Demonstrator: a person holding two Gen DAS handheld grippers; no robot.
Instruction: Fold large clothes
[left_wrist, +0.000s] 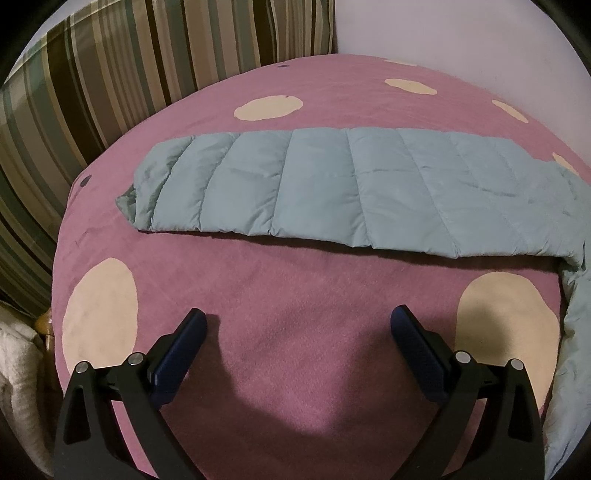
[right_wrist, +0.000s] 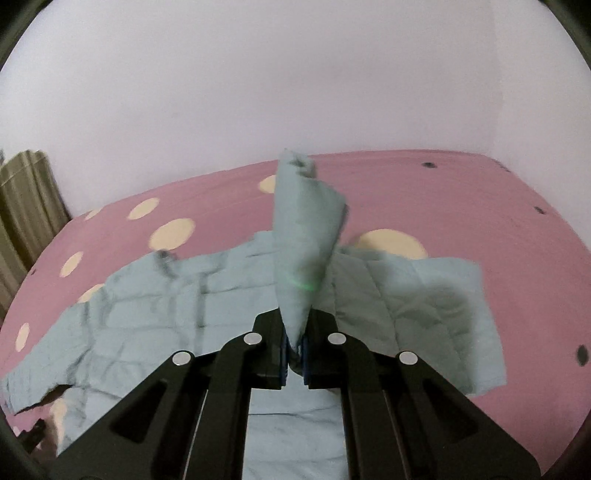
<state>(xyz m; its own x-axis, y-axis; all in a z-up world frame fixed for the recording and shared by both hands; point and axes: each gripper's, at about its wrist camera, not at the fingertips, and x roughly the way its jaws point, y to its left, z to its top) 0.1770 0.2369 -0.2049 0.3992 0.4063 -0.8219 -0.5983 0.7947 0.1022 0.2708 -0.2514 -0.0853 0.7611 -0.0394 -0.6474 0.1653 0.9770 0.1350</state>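
Jacket (right_wrist: 207, 295) edge pinched in right tool (right_wrist: 294, 347); left tool (left_wrist: 299, 321) released over bare bedspread (left_wrist: 295, 266).

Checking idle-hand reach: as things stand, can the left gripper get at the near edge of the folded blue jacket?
Probably yes. The left gripper is open and empty over bare pink bedspread, and nothing lies between its fingers and the blue jacket edge ahead of it.
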